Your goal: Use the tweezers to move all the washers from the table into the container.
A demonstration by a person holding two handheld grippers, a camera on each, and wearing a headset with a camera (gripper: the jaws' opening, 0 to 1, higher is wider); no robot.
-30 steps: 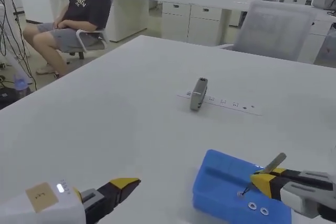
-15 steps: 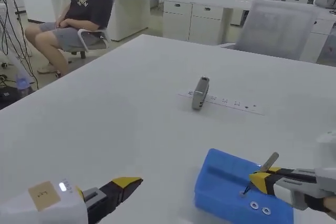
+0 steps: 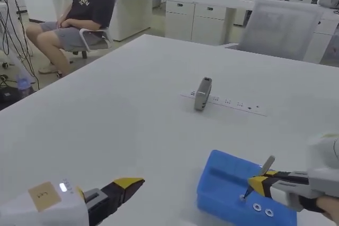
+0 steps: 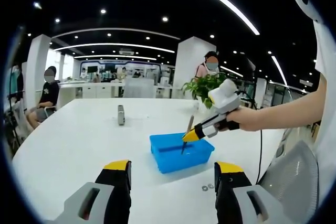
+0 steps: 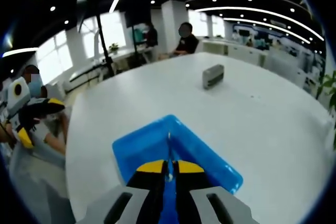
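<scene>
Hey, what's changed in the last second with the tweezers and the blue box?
The right tongs tipped the thin metal tweezers slightly more upright, and their tip dipped a little lower inside the blue plastic container. Nothing was taken or released. The left tongs, the two small metal washers in the container and the grey block stayed put.

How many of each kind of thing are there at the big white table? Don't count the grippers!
Blue plastic container: 1
Small silver washers: 4 (2 inside it, 2 on the white table)
Thin metal tweezers: 1
Small grey block: 1
Flat white socket strip: 1
Total: 8
</scene>
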